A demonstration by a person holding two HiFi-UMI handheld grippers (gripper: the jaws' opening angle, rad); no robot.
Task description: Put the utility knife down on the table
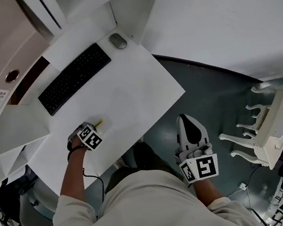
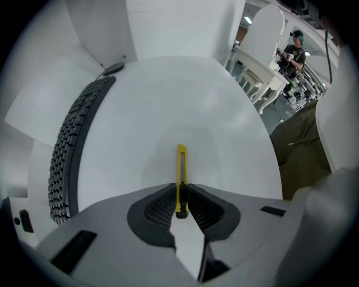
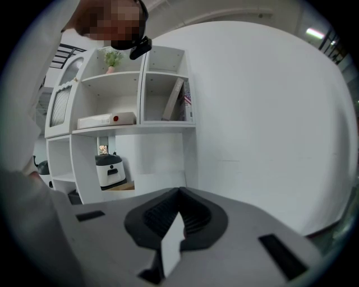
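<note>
Over the white surface (image 1: 127, 90), at 6 o'clock from the keyboard (image 1: 74, 78), the left tool (image 2: 180, 194) pinches the knife (image 2: 182, 165) by its butt; lower it flat, then release gently. Meanwhile the right tool (image 3: 178, 210) hangs closed, empty.

The left gripper (image 2: 181, 203), grey plastic with black ribbed pads, points straight down. Its jaws squeeze the end of a thin yellow utility knife (image 2: 182, 168). The left arm (image 1: 71, 179) reaches out in front, its pale sleeve (image 1: 63, 223) pushed up. The grey right gripper (image 3: 179, 196) sits low by the person's side and points forward, its jaws closed tip to tip.
</note>
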